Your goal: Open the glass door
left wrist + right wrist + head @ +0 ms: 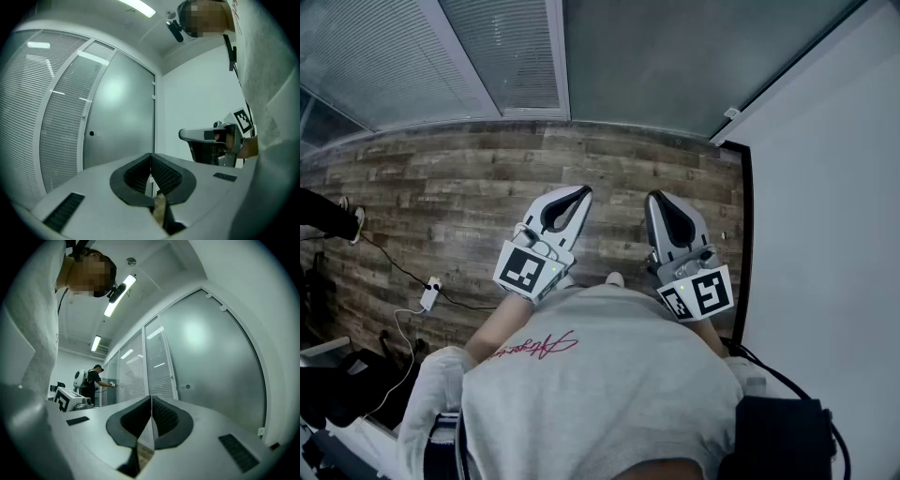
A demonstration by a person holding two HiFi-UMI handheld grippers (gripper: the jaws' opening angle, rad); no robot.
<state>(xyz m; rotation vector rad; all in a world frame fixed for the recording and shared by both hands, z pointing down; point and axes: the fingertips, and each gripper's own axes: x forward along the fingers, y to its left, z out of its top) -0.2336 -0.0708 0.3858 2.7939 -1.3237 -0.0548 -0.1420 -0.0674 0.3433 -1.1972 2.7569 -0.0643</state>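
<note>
The frosted glass door (647,56) stands closed straight ahead, beyond the wooden floor. A small round fitting (92,133) shows on its pane, also seen in the right gripper view as a fitting (187,386). Hinges (153,90) sit on the door's edge by the white wall. My left gripper (583,192) and right gripper (653,197) are held side by side at waist height, pointing at the door and well short of it. Both are shut with nothing between the jaws, as the left gripper (151,154) and right gripper (151,397) close-ups show.
Glass panels with blinds (384,56) run to the left of the door. A white wall (825,187) bounds the right. A power strip with cable (429,295) lies on the floor at left, near someone's shoe (354,223). Another person (95,380) stands far down the glass wall.
</note>
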